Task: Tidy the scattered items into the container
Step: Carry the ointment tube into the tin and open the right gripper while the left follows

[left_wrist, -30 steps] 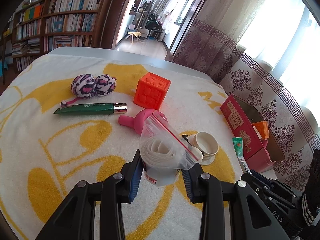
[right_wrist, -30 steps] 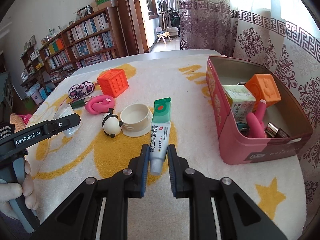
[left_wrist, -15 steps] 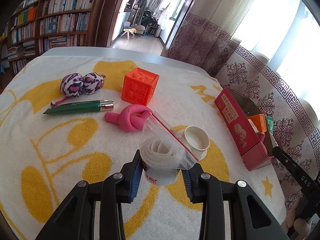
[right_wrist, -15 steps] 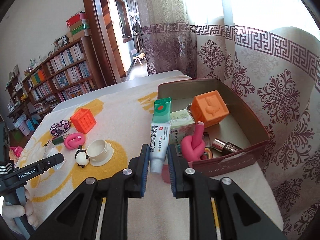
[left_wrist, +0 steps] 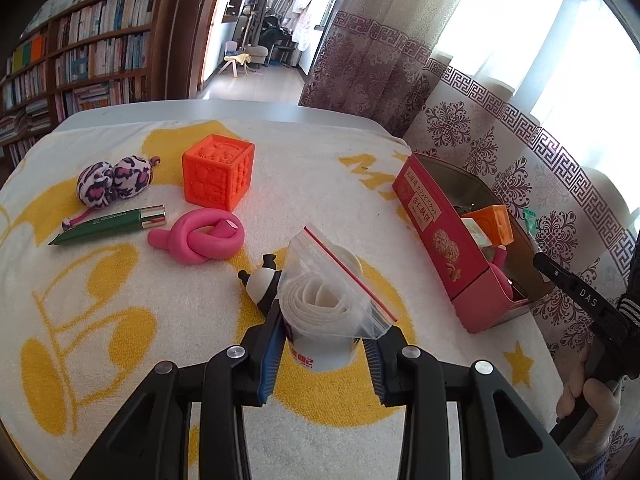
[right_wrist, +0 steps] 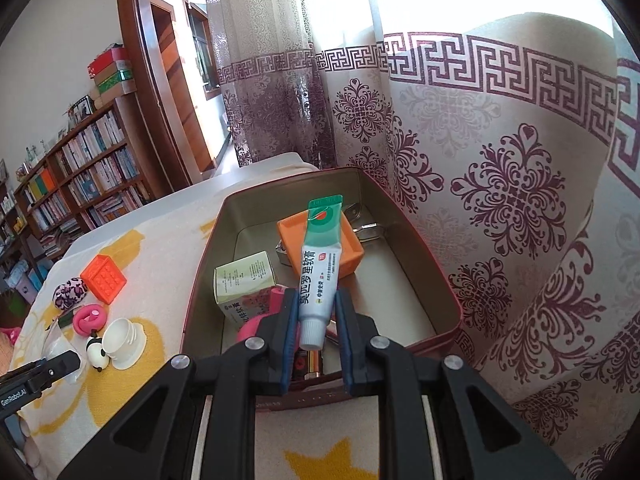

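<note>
Two pairs of tongs are loaded: the right tongs clamp an ointment tube by its cap end, long axis pointing forward, directly above the open tin. The left tongs grip a bagged tape roll over the bench, the tin well off to their right.

Daylight pours through patterned curtains with purple floral medallions and a Greek-key border, hung just beside the table's far-right edge. Tall wooden bookshelves packed with books line the left wall. A dark wood doorway opens onto a further room where a small stool stands on pale flooring.
</note>
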The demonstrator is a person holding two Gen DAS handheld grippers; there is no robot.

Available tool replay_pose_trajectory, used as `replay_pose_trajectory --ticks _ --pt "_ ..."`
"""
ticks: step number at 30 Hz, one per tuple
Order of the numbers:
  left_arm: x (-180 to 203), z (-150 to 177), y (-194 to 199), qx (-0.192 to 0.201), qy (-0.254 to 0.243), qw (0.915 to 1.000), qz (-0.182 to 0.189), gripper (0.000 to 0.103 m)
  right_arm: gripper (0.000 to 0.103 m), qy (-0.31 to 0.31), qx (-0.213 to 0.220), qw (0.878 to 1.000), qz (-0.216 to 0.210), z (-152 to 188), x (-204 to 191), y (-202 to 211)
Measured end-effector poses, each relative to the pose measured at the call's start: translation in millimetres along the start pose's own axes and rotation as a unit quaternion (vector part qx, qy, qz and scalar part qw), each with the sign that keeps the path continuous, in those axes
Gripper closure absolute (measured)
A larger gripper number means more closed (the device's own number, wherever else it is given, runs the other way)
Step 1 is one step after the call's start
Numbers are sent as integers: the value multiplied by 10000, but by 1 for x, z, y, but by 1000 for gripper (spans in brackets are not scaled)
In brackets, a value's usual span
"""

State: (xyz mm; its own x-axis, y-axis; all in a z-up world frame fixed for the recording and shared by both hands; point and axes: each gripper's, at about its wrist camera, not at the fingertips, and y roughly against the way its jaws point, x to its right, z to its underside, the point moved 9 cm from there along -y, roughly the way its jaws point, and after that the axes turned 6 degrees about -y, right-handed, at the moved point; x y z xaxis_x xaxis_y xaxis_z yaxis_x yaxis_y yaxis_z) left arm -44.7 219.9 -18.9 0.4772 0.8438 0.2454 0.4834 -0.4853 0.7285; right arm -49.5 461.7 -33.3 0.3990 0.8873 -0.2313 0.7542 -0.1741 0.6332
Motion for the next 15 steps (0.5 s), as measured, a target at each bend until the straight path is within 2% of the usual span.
replay_pose_trajectory --ticks 8,10,12,15 --pt "27 -6 -7 -77 -204 9998 42 65 81 -9 -70 9999 -120 4 6 -12" --pt "36 -8 -9 -79 -282 9996 36 65 77 -46 -1 9999 -115 3 9 -11" --pt "44 -10 -12 -86 -351 9993 52 65 66 -58 107 9999 -100 1 12 -9" --pt "56 -13 -16 -107 -435 9989 103 65 58 -10 292 9996 7 -2 16 -5"
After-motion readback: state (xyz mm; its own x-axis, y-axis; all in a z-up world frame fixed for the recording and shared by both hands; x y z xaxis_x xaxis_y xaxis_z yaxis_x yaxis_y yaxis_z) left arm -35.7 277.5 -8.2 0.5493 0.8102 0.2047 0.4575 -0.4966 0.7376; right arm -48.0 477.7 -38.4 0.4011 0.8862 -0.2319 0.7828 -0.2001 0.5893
